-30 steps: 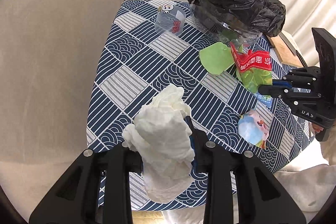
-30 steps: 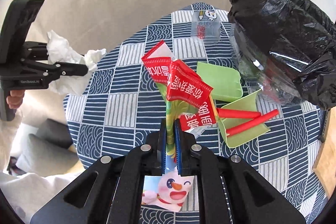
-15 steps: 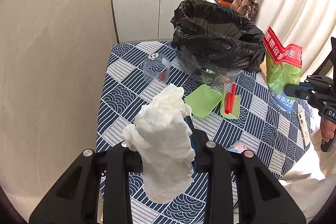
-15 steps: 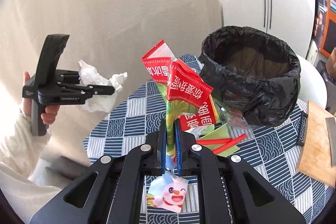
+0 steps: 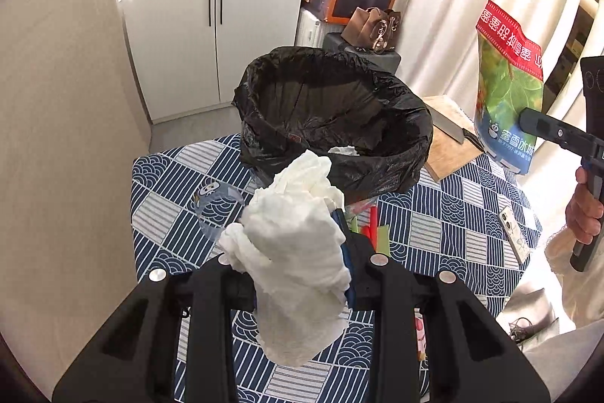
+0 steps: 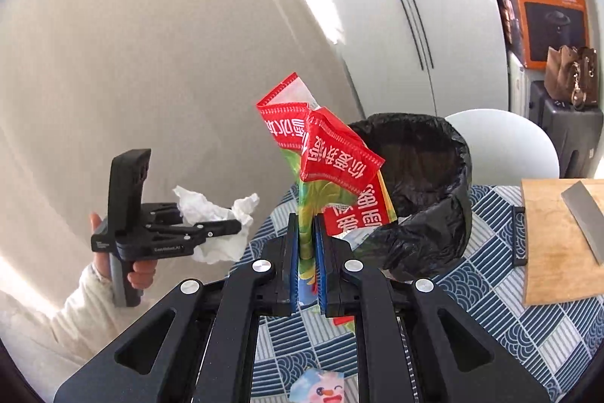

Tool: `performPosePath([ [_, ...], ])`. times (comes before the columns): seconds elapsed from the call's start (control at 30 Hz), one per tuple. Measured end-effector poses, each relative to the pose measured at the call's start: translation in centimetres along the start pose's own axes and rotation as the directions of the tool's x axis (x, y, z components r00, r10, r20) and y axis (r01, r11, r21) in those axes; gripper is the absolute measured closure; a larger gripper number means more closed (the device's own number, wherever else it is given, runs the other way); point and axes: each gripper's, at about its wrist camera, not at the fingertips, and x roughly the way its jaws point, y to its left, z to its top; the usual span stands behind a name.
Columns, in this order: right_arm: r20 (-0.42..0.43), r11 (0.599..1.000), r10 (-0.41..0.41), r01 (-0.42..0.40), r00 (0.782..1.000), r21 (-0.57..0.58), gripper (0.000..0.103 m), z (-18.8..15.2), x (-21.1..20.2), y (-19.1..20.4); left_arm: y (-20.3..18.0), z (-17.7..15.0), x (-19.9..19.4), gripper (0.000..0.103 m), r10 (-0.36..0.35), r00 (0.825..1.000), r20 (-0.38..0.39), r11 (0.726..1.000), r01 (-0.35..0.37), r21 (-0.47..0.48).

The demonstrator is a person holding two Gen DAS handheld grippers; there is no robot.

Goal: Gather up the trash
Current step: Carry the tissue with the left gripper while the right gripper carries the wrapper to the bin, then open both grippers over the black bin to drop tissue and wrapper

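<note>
My left gripper [image 5: 298,252] is clamped on a crumpled white tissue [image 5: 298,252], held in the air just short of the black-lined trash bin [image 5: 332,116] on the patterned table [image 5: 472,214]. My right gripper [image 6: 305,252] pinches a red-green snack bag [image 6: 324,169], raised beside the bin. Red straws [image 5: 372,221] and a cartoon wrapper [image 6: 321,386] lie on the table.

Both tongs are built of matte black plastic. Left tongs [image 5: 298,263]: round silver screw heads on the arms, blue pads inside the fingers. Right tongs [image 6: 305,252]: the same screws and blue pads. White lettering is printed on the body. Cream sleeves and bare skin are seen at both hands.
</note>
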Motion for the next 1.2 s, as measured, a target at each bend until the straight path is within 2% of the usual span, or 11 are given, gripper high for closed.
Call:
performPosePath([
  [0.23, 0.047, 0.994, -0.098, 0.096, 0.994, 0.043, 0.096, 2.5, 0.5, -0.5, -0.1, 4.1, 2.4, 0.071, -0.093, 0.994, 0.051, 0.995, 0.090, 0.053],
  [0.6, 0.110, 0.974, -0.194, 0.179, 0.975, 0.138, 0.095, 4.7, 4.1, -0.9, 0.7, 8.0, 6.9, 0.071, -0.243, 0.970, 0.026, 0.965, 0.238, 0.109],
  [0.67, 0.109, 0.971, -0.206, 0.189, 0.973, 0.147, 0.091, 5.0, 4.8, -1.2, 0.6, 8.5, 7.7, 0.067, -0.254, 0.967, 0.017, 0.961, 0.250, 0.119],
  [0.7, 0.108, 0.967, -0.220, 0.203, 0.969, 0.155, 0.089, 5.2, 5.1, -1.4, 0.7, 8.5, 7.9, 0.059, -0.258, 0.966, 0.024, 0.960, 0.253, 0.119],
  [0.73, 0.100, 0.963, -0.233, 0.215, 0.967, 0.165, 0.079, 5.5, 5.4, -1.6, 0.8, 8.5, 7.8, 0.049, -0.269, 0.962, 0.052, 0.958, 0.261, 0.118],
  [0.77, 0.098, 0.959, -0.241, 0.222, 0.965, 0.177, 0.062, 5.6, 5.6, -2.0, 0.9, 8.4, 7.6, 0.043, -0.280, 0.956, 0.083, 0.956, 0.269, 0.115],
  [0.8, 0.101, 0.954, -0.252, 0.229, 0.963, 0.194, 0.050, 5.7, 5.6, -2.3, 1.0, 8.3, 7.5, 0.028, -0.282, 0.954, 0.104, 0.956, 0.271, 0.111],
  [0.83, 0.105, 0.948, -0.261, 0.234, 0.960, 0.217, 0.037, 5.8, 5.5, -2.6, 1.1, 8.2, 7.5, 0.021, -0.284, 0.952, 0.112, 0.956, 0.272, 0.111],
  [1.0, 0.101, 0.933, -0.300, 0.269, 0.949, 0.241, 0.033, 6.0, 4.7, -3.5, 1.6, 7.6, 7.8, 0.016, -0.249, 0.962, 0.109, 0.966, 0.238, 0.103],
  [1.13, 0.085, 0.919, -0.345, 0.319, 0.935, 0.230, 0.020, 5.4, 4.6, -3.8, 2.4, 6.7, 7.1, 0.011, -0.208, 0.971, 0.118, 0.977, 0.201, 0.074],
  [1.2, 0.074, 0.915, -0.363, 0.341, 0.929, 0.218, 0.018, 5.0, 4.8, -3.8, 2.9, 6.2, 6.7, 0.008, -0.181, 0.977, 0.115, 0.983, 0.175, 0.063],
])
